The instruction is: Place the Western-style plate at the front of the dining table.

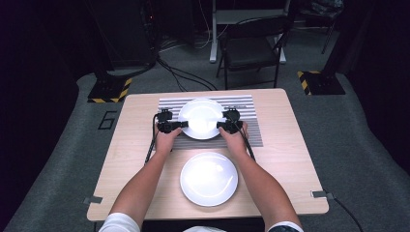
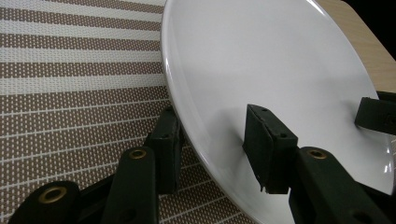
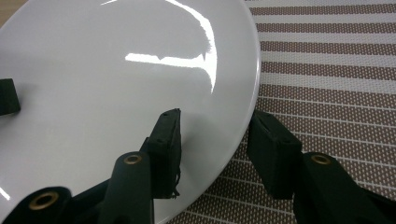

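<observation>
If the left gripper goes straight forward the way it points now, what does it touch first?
Probably the far plate: its rim already lies between the left gripper's jaws. Beyond it, the right gripper faces it from the plate's opposite edge.

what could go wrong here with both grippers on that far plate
The far plate is glossy, and the left gripper and right gripper straddle only its thin opposite rims, so it might slip or tilt. If it drops, it could strike the placemat or the near plate.

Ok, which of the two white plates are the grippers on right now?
The far plate, the one on the striped placemat. The left gripper and right gripper straddle its opposite rims. The near plate lies on bare table, untouched.
</observation>
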The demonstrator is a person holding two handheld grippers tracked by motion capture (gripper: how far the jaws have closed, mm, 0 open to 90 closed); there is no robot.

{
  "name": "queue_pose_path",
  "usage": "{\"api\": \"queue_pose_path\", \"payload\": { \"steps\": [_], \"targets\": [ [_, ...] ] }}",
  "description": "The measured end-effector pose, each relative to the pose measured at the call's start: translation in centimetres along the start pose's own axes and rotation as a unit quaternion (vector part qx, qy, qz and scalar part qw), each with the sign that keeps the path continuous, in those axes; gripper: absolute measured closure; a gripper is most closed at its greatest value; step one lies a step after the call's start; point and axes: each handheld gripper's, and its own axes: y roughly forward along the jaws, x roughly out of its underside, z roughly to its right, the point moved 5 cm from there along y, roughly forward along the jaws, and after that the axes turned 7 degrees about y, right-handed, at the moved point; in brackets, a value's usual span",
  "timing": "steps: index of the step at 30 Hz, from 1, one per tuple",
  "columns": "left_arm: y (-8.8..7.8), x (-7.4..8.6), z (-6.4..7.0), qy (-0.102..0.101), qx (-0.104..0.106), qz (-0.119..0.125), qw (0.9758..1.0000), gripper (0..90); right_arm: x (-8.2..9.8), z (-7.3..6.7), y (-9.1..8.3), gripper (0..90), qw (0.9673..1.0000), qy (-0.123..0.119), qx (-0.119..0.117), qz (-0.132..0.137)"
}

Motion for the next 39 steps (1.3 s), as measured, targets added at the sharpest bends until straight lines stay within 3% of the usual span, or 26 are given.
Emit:
{"api": "queue_pose_path", "payload": {
  "steps": [12, 18, 30, 36, 39],
  "targets": [
    [0.6, 0.3, -0.3, -0.005, -0.001, -0.004, 1.0, 57.3, 0.3, 0.2, 0.5, 54.9, 1.0, 0.001, 0.002, -0.006],
    [1.0, 0.4, -0.4, -0.01, -0.004, -0.003, 0.9999, 57.3, 0.5, 0.4, 0.9, 54.9, 0.9998, 0.017, 0.001, -0.014],
    [1.3, 0.7, -0.7, -0.013, -0.01, -0.008, 0.9998, 57.4, 0.9, 0.4, 1.3, 54.8, 0.9996, 0.023, -0.002, -0.017],
    [1.4, 0.8, -0.8, -0.008, -0.014, -0.013, 0.9998, 58.5, 0.9, 0.7, 1.4, 54.8, 0.9994, 0.028, -0.002, -0.021],
    [1.4, 0.9, -0.9, 0.006, -0.026, -0.022, 0.9994, 59.4, 0.9, 0.7, 1.4, 54.8, 0.9992, 0.032, 0.0, -0.022]
  ]
}}
